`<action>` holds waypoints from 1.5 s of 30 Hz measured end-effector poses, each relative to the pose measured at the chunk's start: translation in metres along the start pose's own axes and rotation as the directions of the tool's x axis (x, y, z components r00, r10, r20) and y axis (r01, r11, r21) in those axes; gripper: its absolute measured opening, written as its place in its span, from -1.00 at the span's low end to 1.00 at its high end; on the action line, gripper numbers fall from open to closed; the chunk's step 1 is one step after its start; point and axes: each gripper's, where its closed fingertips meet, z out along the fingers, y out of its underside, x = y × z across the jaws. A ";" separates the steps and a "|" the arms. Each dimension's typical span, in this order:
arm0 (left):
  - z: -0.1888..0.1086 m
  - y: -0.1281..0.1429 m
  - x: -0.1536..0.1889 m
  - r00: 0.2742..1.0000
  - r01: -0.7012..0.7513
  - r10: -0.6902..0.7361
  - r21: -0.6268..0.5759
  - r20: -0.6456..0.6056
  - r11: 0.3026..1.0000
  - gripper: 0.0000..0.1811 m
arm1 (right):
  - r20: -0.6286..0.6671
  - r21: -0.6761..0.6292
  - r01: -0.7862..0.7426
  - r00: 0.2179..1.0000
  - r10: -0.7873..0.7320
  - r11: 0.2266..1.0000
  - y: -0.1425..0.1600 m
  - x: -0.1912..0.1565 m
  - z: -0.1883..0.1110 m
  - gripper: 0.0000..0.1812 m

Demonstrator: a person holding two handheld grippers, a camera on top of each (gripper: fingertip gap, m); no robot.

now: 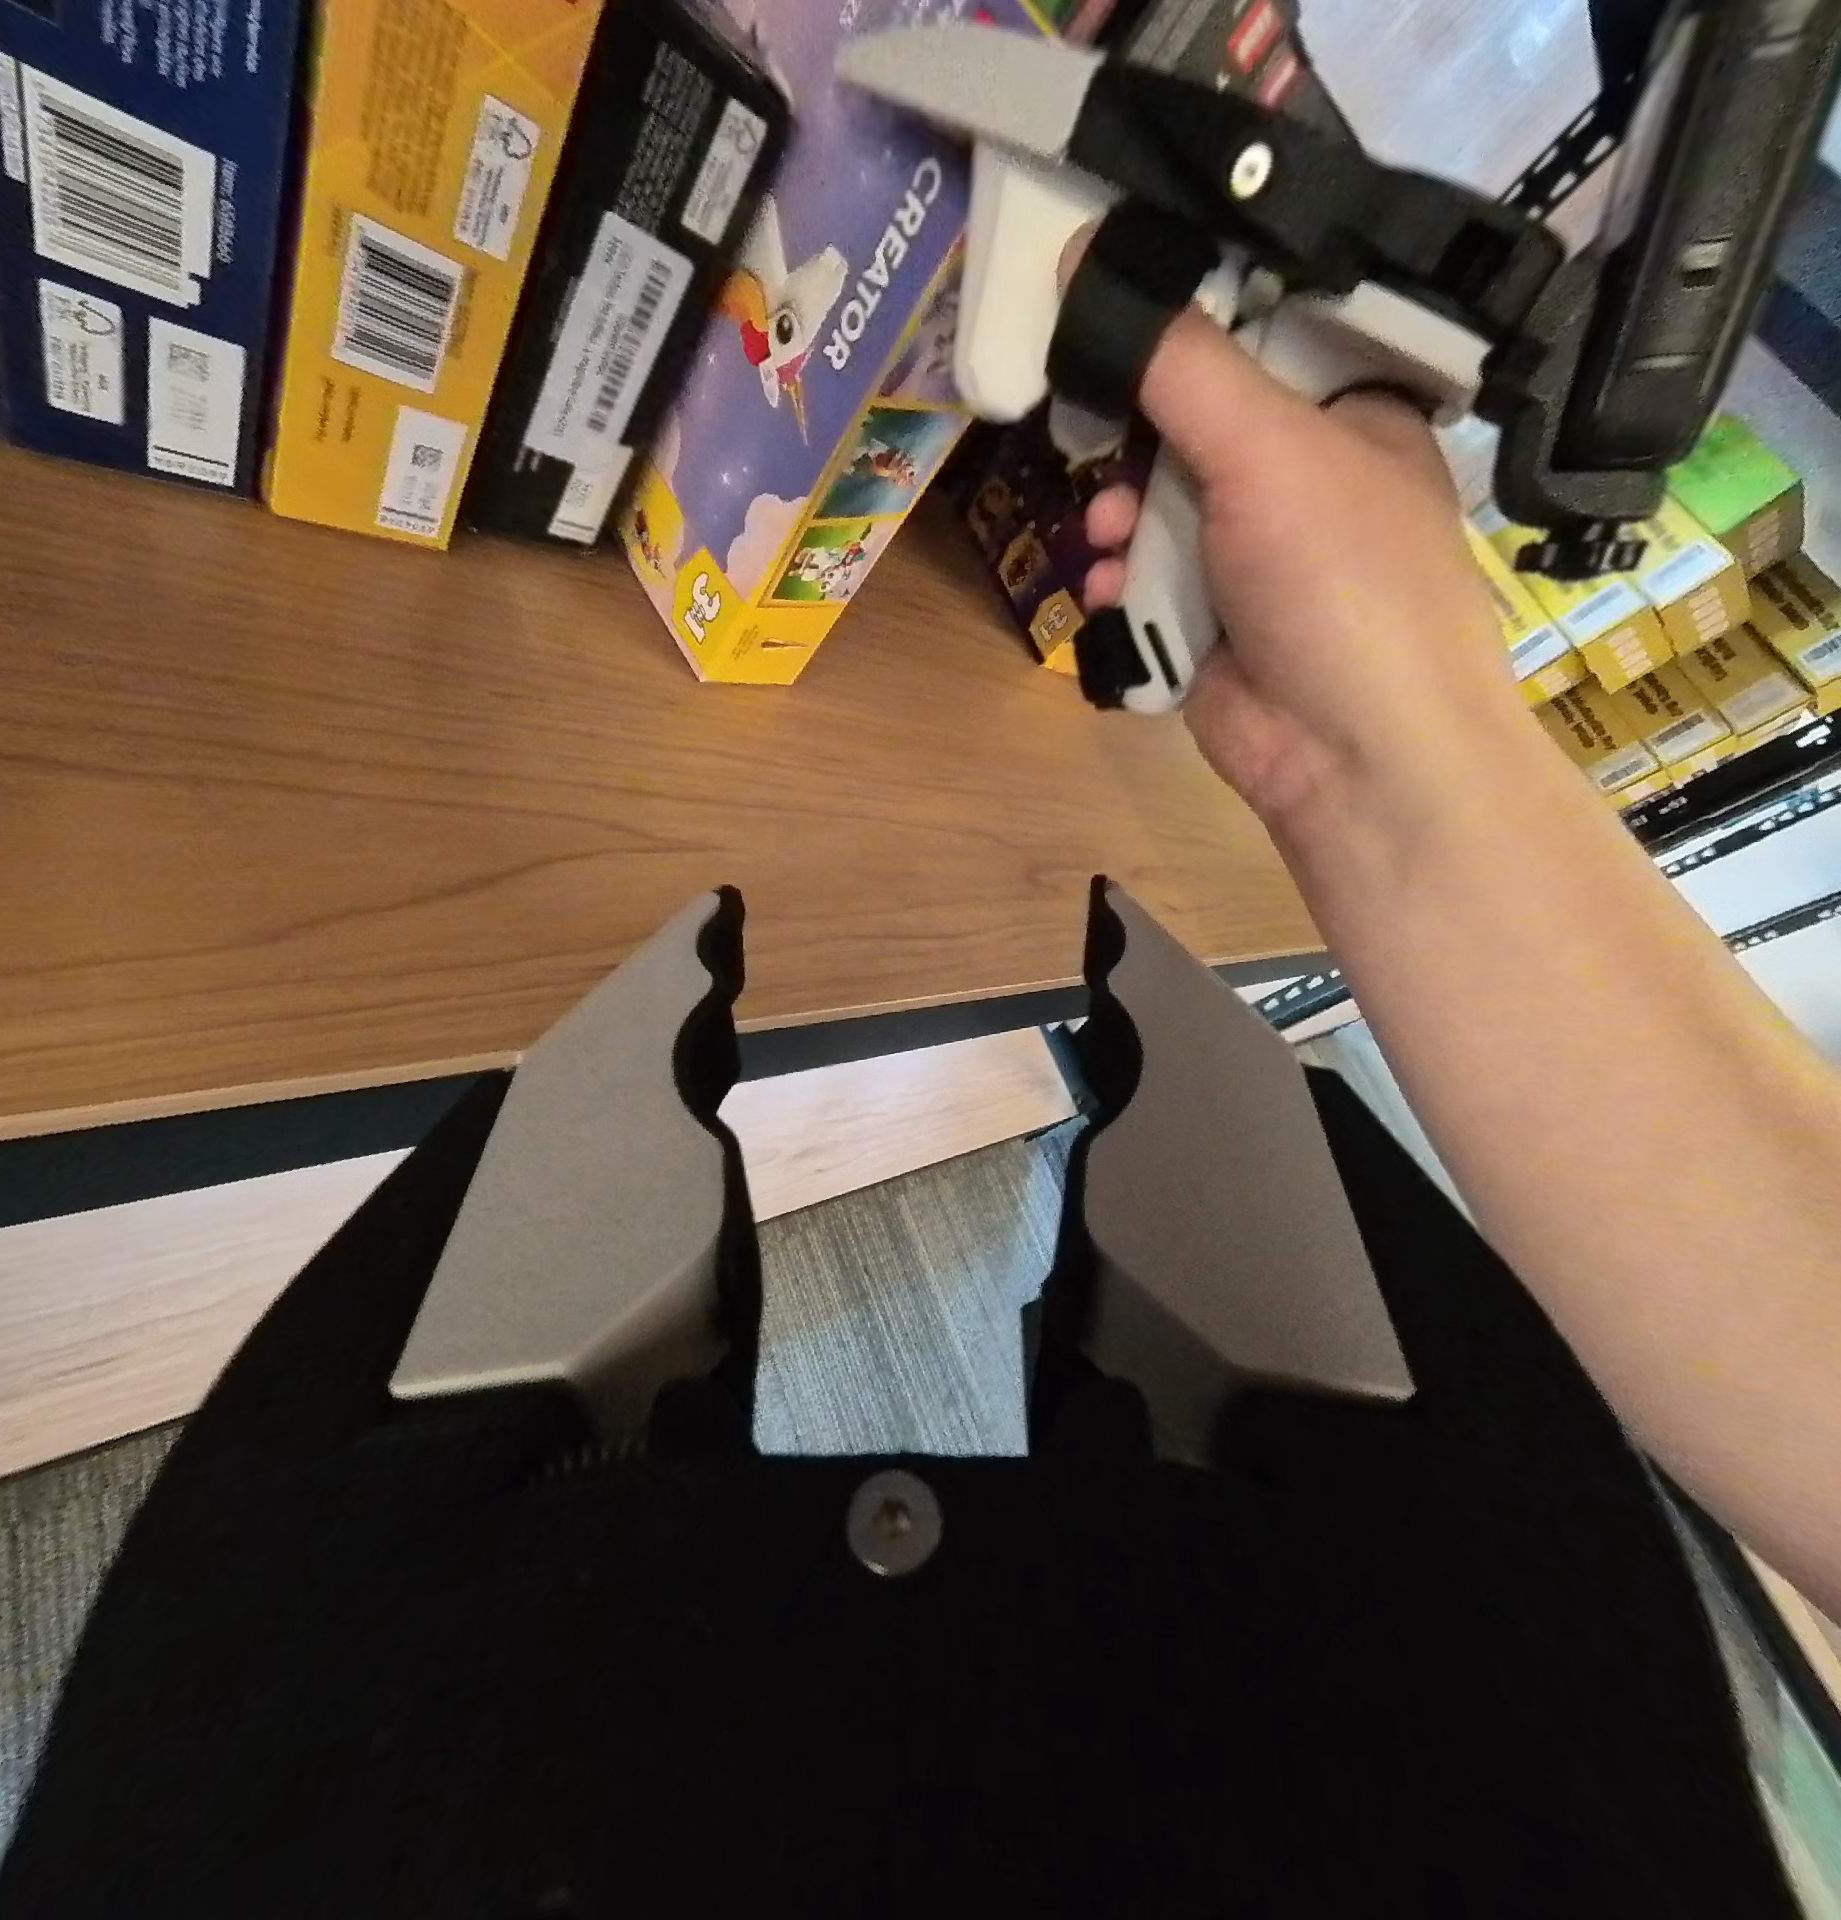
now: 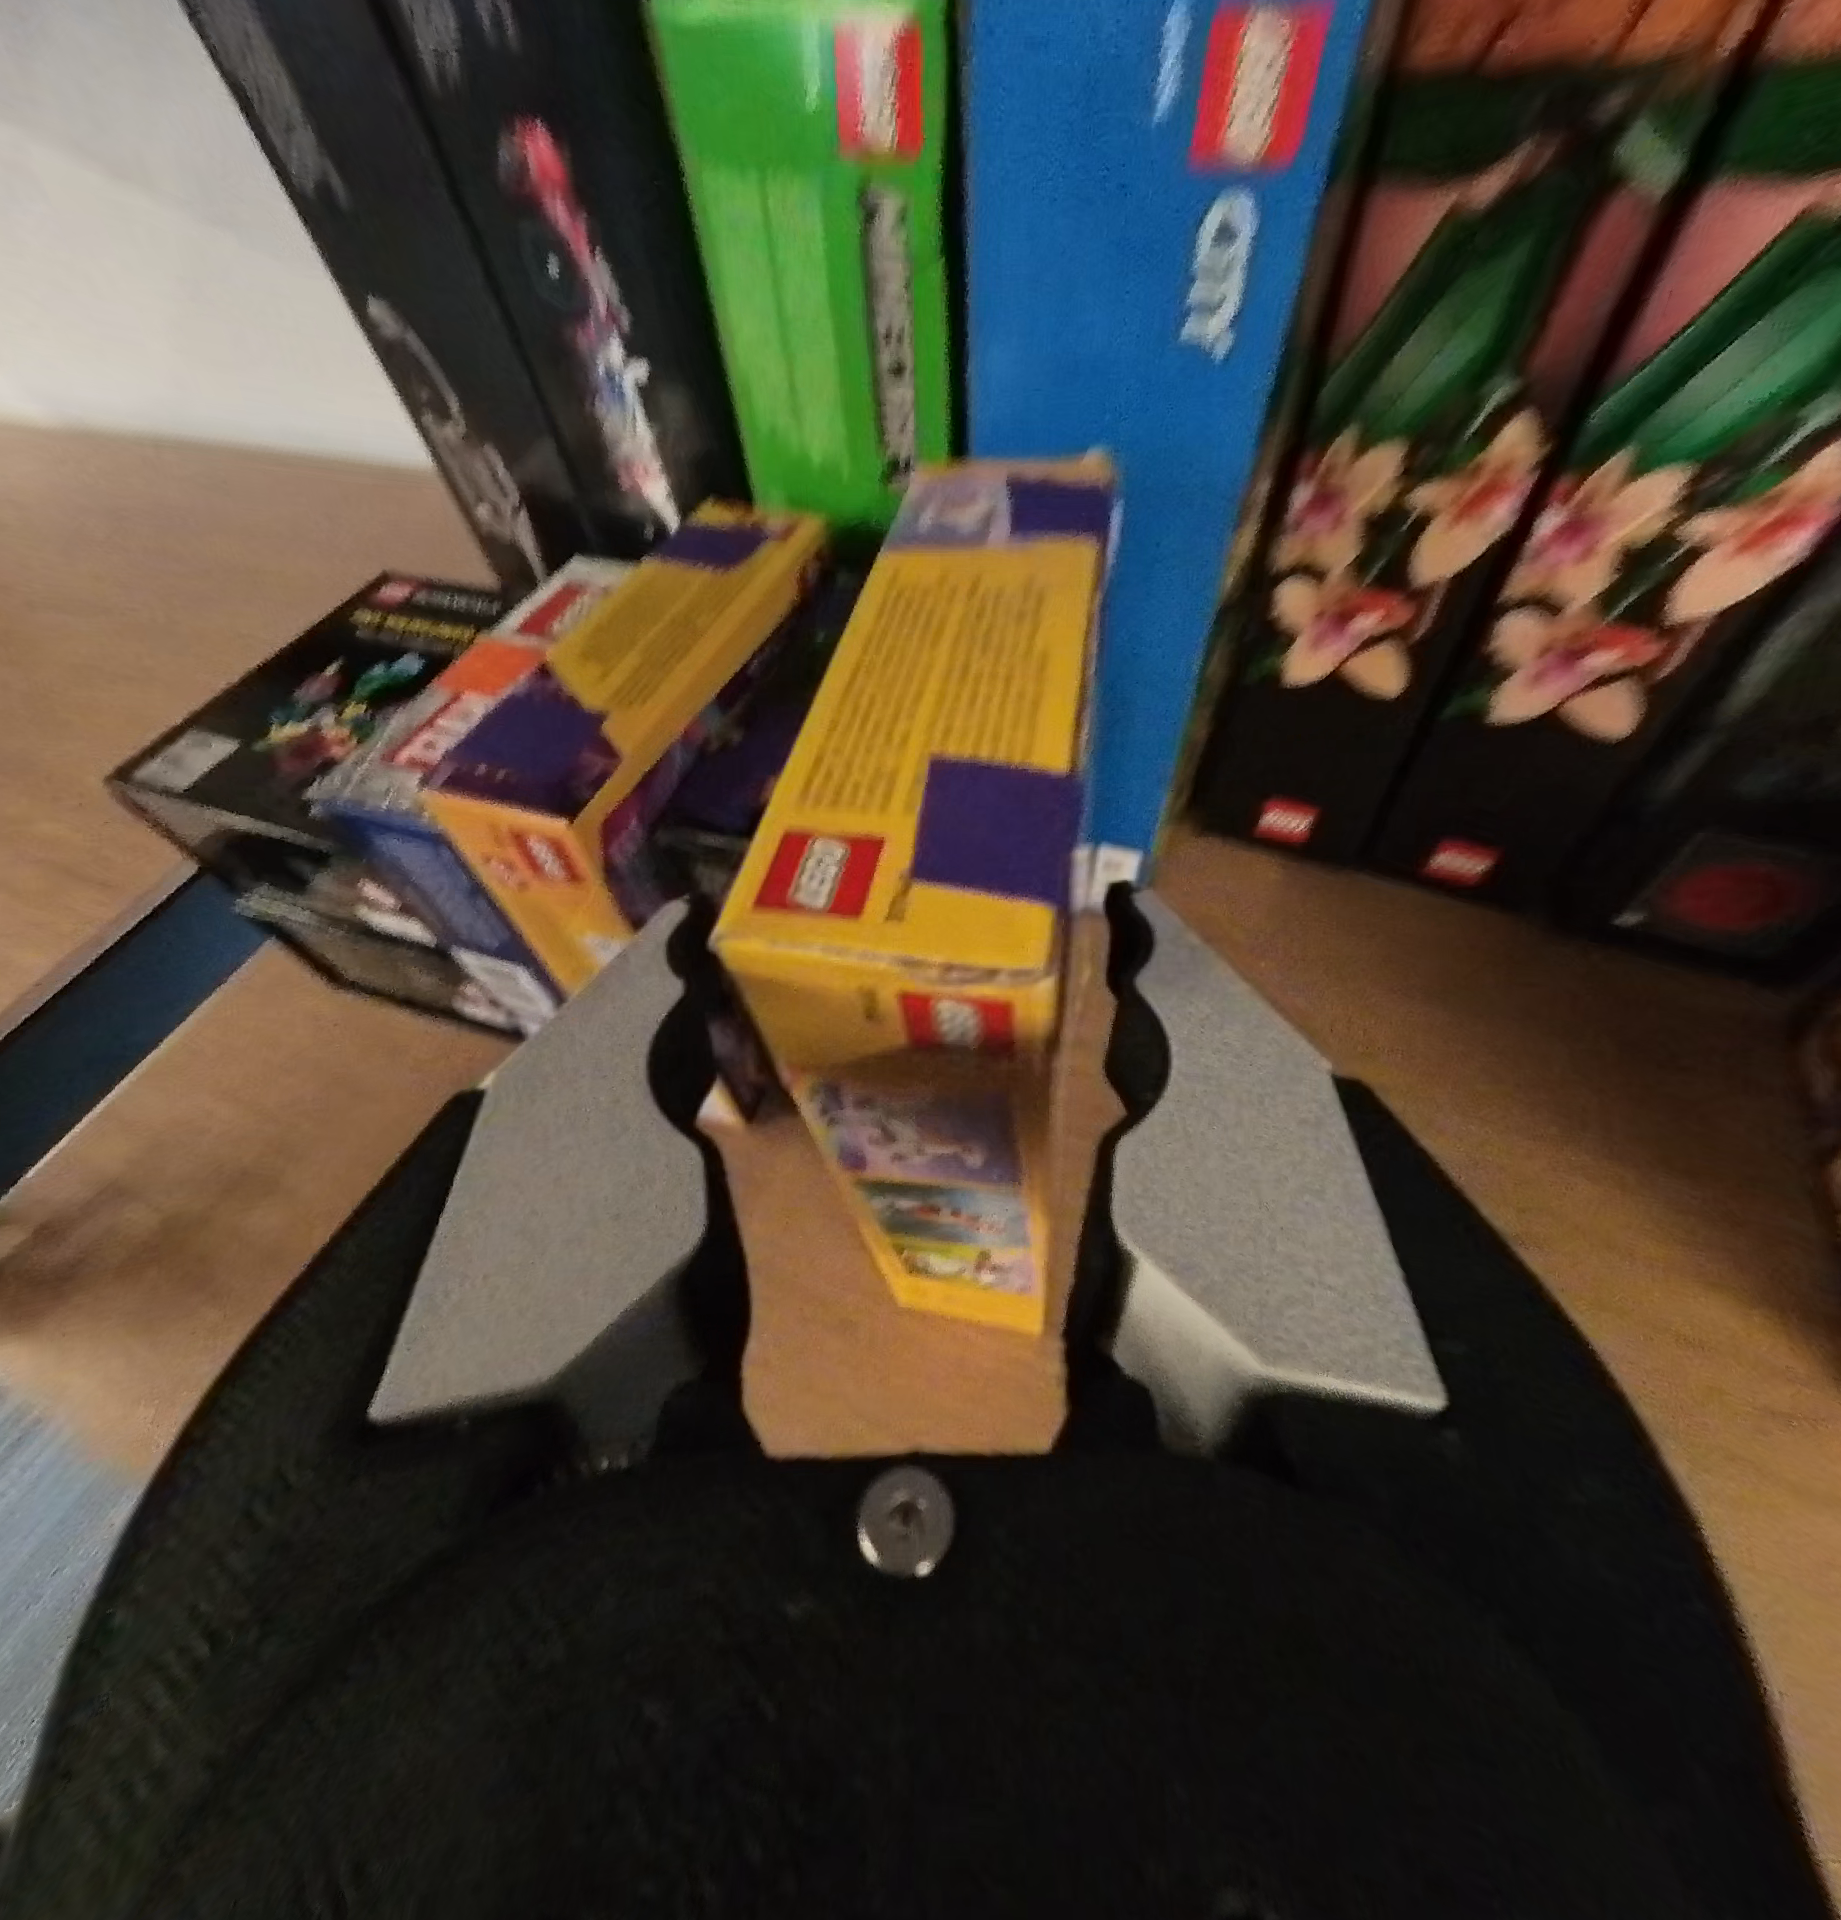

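Left wrist view, left to right. A dark blue box (image 1: 116,208), a yellow box (image 1: 417,260) and a black box (image 1: 625,281) are standing in a row at the far left of the wooden shelf (image 1: 376,790). Right of them a purple and yellow box (image 1: 791,416) is leaning to the left against the black box, its yellow end resting on the shelf. The left gripper (image 1: 914,904) is hovering over the near edge of the shelf with its jaws standing apart and nothing between them; it is touching nothing. Far right, a hand (image 1: 1300,540) is gripping the handle of the right gripper (image 1: 989,218), whose fingers are pointing towards the top of the purple and yellow box. Whether they are touching it cannot be told here. Beyond the forearm, small yellow boxes (image 1: 1664,665) are sitting stacked on a farther rack.

Right wrist view (blurred), left to right. A black box lying flat (image 2: 303,748) and a tilted yellow and purple box (image 2: 604,748) are sitting at the left. The right gripper (image 2: 911,914) is holding its jaws wide on either side of the purple and yellow box (image 2: 926,790), with a gap showing on the right side; no clamping contact is visible. Behind are standing black boxes (image 2: 500,312), a green box (image 2: 822,260), a blue box (image 2: 1144,364) and flower-printed boxes (image 2: 1518,520).
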 end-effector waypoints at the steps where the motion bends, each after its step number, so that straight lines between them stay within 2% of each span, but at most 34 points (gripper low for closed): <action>1: -0.002 -0.001 -0.001 1.000 0.003 -0.003 0.004 0.000 1.000 -0.29 | 0.040 -0.036 -0.006 0.999 0.008 0.999 0.008 -0.005 0.000 -0.17; 2: -0.004 -0.001 -0.001 1.000 0.004 -0.004 0.008 0.002 1.000 -0.29 | 0.070 -0.040 -0.010 0.997 0.012 0.999 0.012 -0.007 -0.002 -0.15; 6: -0.013 -0.001 -0.007 1.000 0.013 -0.013 0.014 0.016 1.000 -0.29 | 0.144 -0.037 0.011 0.990 -0.005 0.999 0.028 -0.002 -0.016 -0.33; 7: -0.015 -0.001 -0.009 1.000 0.017 -0.017 0.014 0.019 1.000 -0.30 | 0.133 -0.048 0.004 0.991 0.003 0.999 0.034 0.003 -0.016 -0.44; 11: -0.016 0.002 -0.015 0.999 0.022 -0.022 0.004 0.029 1.000 -0.31 | 0.141 -0.028 -0.004 0.990 0.008 1.000 0.031 0.004 -0.002 -0.44; 15: -0.009 0.002 -0.012 1.000 0.011 -0.011 -0.008 0.027 1.000 -0.31 | 0.139 -0.061 0.018 0.990 -0.010 0.998 0.029 0.001 0.015 -0.42; 18: -0.001 0.002 -0.006 1.000 0.020 -0.019 -0.013 0.012 1.000 -0.32 | 0.193 -0.063 0.022 0.981 -0.009 0.998 0.035 -0.001 0.006 -0.37; 20: 0.005 0.002 -0.001 1.000 0.018 -0.018 -0.021 0.000 1.000 -0.32 | 0.194 -0.013 0.064 0.979 -0.061 0.998 0.037 0.009 -0.015 -0.37; 22: 0.011 0.001 0.004 1.000 0.012 -0.012 -0.029 -0.012 1.000 -0.32 | 0.029 0.084 0.141 0.989 -0.144 0.986 0.033 0.055 -0.045 -0.36; 23: 0.013 0.001 0.006 1.000 0.010 -0.010 -0.031 -0.017 0.999 -0.32 | -0.106 0.143 0.190 0.979 -0.176 0.971 0.025 0.089 -0.063 -0.27; 25: 0.017 0.001 0.010 1.000 0.006 -0.007 -0.039 -0.030 0.999 -0.33 | -0.390 0.214 0.291 0.901 -0.192 0.932 0.008 0.169 -0.098 0.09; 26: 0.020 0.003 0.011 0.999 0.001 -0.003 -0.047 -0.036 0.999 -0.33 | -0.454 0.204 0.284 0.875 -0.166 0.937 0.007 0.203 -0.105 0.27; 28: 0.024 0.006 0.013 0.999 -0.014 0.011 -0.066 -0.039 0.998 -0.33 | -0.479 0.182 0.180 0.875 -0.073 0.967 0.016 0.257 -0.099 0.65; 30: 0.028 0.009 0.016 0.999 -0.019 0.016 -0.077 -0.040 0.997 -0.33 | -0.466 0.140 0.128 0.884 -0.049 0.982 0.027 0.286 -0.083 0.67; 32: 0.032 0.010 0.019 0.999 -0.010 0.007 -0.079 -0.040 0.997 -0.33 | -0.453 0.114 0.132 0.889 -0.067 0.985 0.039 0.297 -0.061 0.66; 34: 0.035 0.011 0.023 0.999 -0.005 0.002 -0.080 -0.043 0.997 -0.33 | -0.417 0.052 0.118 0.905 -0.086 0.992 0.057 0.300 -0.041 0.56; 36: 0.038 0.011 0.028 0.999 -0.003 -0.001 -0.085 -0.046 0.996 -0.34 | -0.391 0.048 0.128 0.915 -0.100 0.991 0.061 0.301 -0.035 0.26; 39: 0.040 0.011 0.036 0.998 0.005 -0.010 -0.086 -0.065 0.996 -0.34 | -0.342 0.022 0.099 0.936 -0.085 0.995 0.064 0.294 -0.036 0.21; 42: 0.037 0.010 0.040 0.997 -0.003 -0.003 -0.084 -0.074 0.996 -0.34 | -0.313 0.017 0.094 0.946 -0.084 0.995 0.069 0.270 -0.048 0.14; 43: 0.036 0.010 0.040 0.997 -0.003 -0.004 -0.083 -0.076 0.997 -0.35 | -0.286 0.016 0.091 0.955 -0.083 0.996 0.073 0.255 -0.052 0.04; 44: 0.036 0.010 0.039 0.997 0.000 -0.006 -0.082 -0.076 0.997 -0.35 | -0.182 0.011 0.110 0.977 -0.106 0.994 0.077 0.226 -0.052 -0.42; 45: 0.035 0.010 0.038 0.997 0.004 -0.010 -0.080 -0.076 0.997 -0.35 | -0.187 -0.005 0.114 0.976 -0.113 0.993 0.082 0.211 -0.052 -0.41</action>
